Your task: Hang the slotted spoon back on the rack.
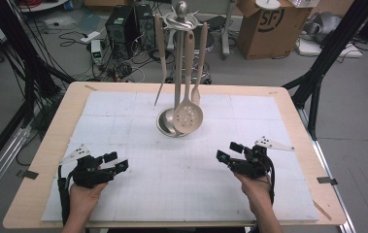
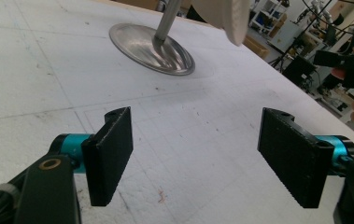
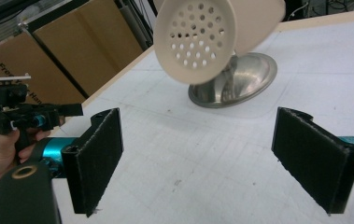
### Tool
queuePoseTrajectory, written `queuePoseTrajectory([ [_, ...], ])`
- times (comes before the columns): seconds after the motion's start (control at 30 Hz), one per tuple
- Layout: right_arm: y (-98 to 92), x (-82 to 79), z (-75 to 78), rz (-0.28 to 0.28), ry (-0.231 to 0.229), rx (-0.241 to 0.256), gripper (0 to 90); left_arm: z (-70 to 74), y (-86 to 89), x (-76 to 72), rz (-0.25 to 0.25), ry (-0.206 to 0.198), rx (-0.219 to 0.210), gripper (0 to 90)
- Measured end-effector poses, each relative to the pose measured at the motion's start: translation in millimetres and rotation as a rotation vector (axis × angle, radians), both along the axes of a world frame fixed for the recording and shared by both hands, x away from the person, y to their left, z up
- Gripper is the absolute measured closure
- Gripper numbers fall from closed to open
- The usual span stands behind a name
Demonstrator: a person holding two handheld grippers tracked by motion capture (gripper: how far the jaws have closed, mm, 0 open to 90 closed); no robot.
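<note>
A metal utensil stand [image 1: 179,58] with a round steel base [image 1: 166,124] rises at the middle of the white mat [image 1: 138,184]. Cream utensils hang from it: a slotted spoon [image 1: 188,116], a fork-like tool [image 1: 160,58] and a spatula [image 1: 200,63]. My left gripper [image 1: 116,162] rests low at the front left, open, nothing between its pads. My right gripper [image 1: 229,151] sits at the front right, open and empty too. In the left gripper view its gripper [image 2: 195,154] faces the base [image 2: 142,44]. The right gripper [image 3: 198,154] looks at the slotted spoon [image 3: 195,39] and the base [image 3: 244,77].
The wooden table [image 1: 50,145] edges the mat on all sides. Behind the table are cables, a black box [image 1: 121,26] and a cardboard box [image 1: 274,26] on the floor. Black frame legs [image 1: 325,53] stand at the right.
</note>
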State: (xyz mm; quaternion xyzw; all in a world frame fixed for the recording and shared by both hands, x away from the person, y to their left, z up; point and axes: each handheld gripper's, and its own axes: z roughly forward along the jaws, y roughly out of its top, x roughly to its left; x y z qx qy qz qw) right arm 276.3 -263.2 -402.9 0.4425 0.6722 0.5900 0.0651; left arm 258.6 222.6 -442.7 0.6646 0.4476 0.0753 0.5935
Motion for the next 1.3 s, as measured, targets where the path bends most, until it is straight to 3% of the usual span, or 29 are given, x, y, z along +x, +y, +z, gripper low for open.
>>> queuePoseTrajectory([
  [0.17,-5.0,-3.1,-5.0,-0.008,0.024,-0.015,14.6,-0.6,-2.9,1.2,-0.008,0.003,0.004,27.1],
  [0.4,-10.4,-10.2,-9.1,-0.012,0.014,-0.027,14.5,-0.6,-8.8,2.2,-0.027,0.000,0.017,26.9],
  [0.73,-21.3,-22.3,-16.8,-0.019,0.004,-0.054,14.2,-1.0,-14.3,2.2,-0.055,-0.002,-0.026,26.4],
  [0.9,-28.0,-27.3,-22.5,-0.024,-0.001,-0.104,13.7,0.1,-17.5,2.0,-0.076,-0.017,-0.036,26.1],
  [1.3,-22.8,-25.2,-33.1,-0.025,0.015,-0.108,13.3,1.4,-24.9,2.4,-0.107,-0.029,-0.022,25.7],
])
